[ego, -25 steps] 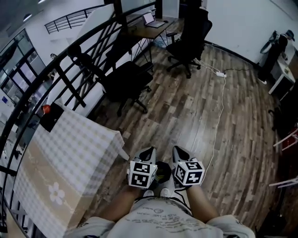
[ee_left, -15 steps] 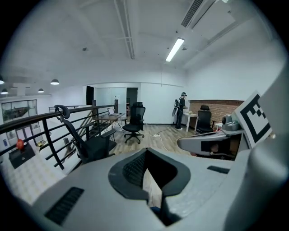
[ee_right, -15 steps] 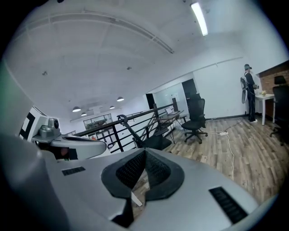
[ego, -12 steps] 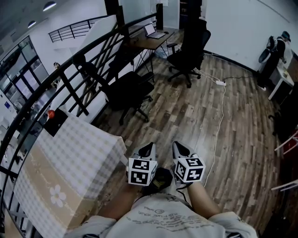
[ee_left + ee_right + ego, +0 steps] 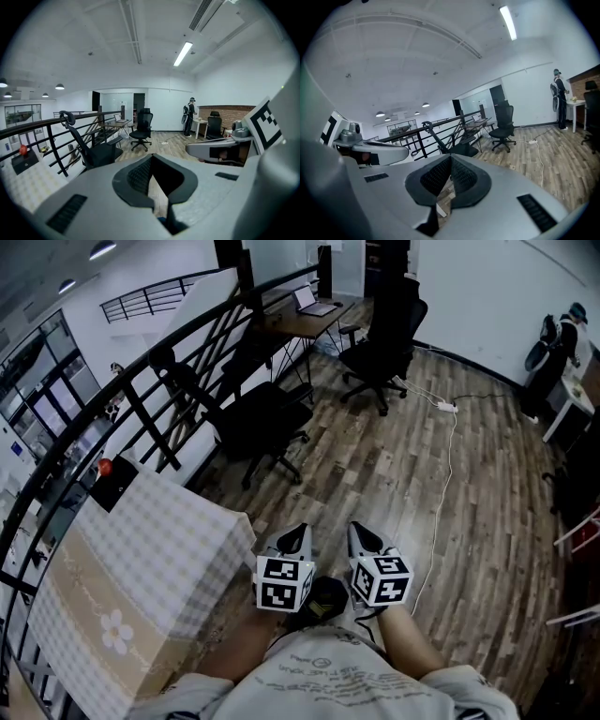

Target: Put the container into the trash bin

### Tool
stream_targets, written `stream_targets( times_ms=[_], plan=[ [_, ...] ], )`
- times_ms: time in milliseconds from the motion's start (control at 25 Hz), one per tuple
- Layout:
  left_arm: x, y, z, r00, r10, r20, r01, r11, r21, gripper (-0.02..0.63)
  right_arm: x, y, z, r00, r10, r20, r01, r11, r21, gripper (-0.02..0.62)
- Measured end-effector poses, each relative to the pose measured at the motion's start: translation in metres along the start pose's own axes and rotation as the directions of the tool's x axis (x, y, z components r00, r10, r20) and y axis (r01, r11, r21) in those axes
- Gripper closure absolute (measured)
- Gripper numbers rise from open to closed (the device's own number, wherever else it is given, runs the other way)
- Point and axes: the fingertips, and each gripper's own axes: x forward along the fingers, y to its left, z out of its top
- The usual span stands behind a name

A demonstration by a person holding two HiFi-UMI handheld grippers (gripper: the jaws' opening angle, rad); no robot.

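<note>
Both grippers are held close in front of the person's body, side by side, above the wooden floor. My left gripper [image 5: 299, 532] [image 5: 151, 157] is shut, its tips meeting with nothing between them. My right gripper [image 5: 357, 530] [image 5: 451, 157] is shut and empty too. A dark round object [image 5: 323, 600] sits on the floor under and between the two marker cubes, mostly hidden; I cannot tell what it is. No gripper holds a container. Each gripper shows in the other's view, the right gripper [image 5: 220, 150] and the left gripper [image 5: 370, 149].
A table with a checked cloth [image 5: 141, 559] stands at the left, a black box [image 5: 114, 479] on its far corner. A black railing [image 5: 159, 381], office chairs [image 5: 262, 413] [image 5: 380, 338], a desk with a laptop [image 5: 314, 310] and a white cable [image 5: 445, 409] lie ahead. A person [image 5: 559, 98] stands far off.
Both grippers have risen a little together and stay shut. The head view has shifted slightly, and more of the dark object shows between the cubes.
</note>
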Motion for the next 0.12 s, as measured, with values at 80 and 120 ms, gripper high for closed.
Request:
stream_targets(
  times_ms=[80, 120],
  plan=[
    [0.0016, 0.0073, -0.0004, 1.000, 0.003, 0.003, -0.003, 1.000, -0.003, 0.601, 0.0067, 0.0034, 0.0011, 1.000, 0.003, 0.001, -0.003, 1.000, -0.004, 0.594],
    [0.0025, 0.0113, -0.0008, 1.000, 0.005, 0.005, -0.005, 1.000, -0.005, 0.601, 0.0105, 0.0053, 0.0014, 1.000, 0.004, 0.001, -0.004, 1.000, -0.006, 0.594]
  ],
)
